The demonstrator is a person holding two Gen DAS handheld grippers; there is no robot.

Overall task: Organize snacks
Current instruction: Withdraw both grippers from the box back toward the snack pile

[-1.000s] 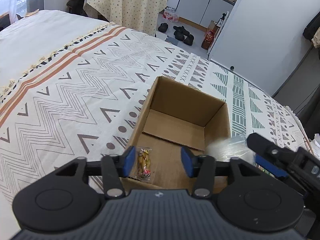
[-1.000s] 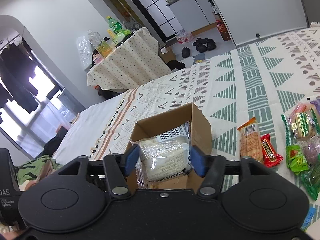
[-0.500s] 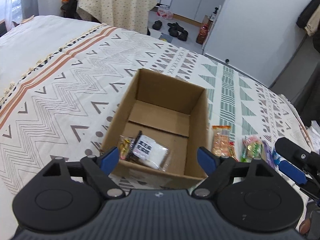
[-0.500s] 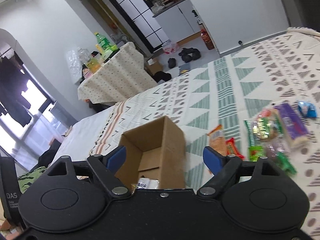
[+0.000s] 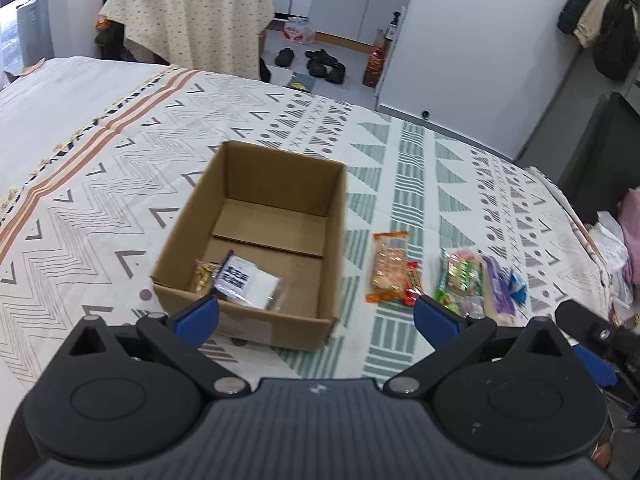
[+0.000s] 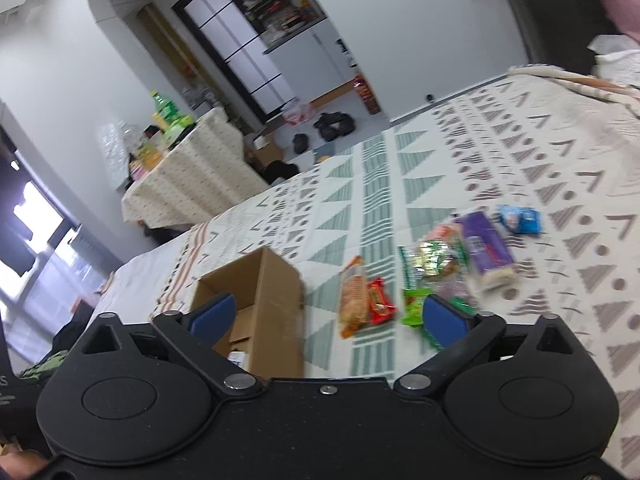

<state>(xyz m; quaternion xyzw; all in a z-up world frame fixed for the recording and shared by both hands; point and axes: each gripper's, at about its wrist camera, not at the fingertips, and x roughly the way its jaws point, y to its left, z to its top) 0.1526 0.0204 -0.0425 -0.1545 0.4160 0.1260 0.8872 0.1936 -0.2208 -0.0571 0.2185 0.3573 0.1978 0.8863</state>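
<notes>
Patterned bedspread carries an open cardboard box and, beside it, a row of snack packets. Only the left wrist view looks down into the box, showing two packets on its floor just ahead of the left gripper, between its spread jaws. Both grippers have just been opening, now wide and empty; the right gripper frames the box's corner and the loose packets.
</notes>
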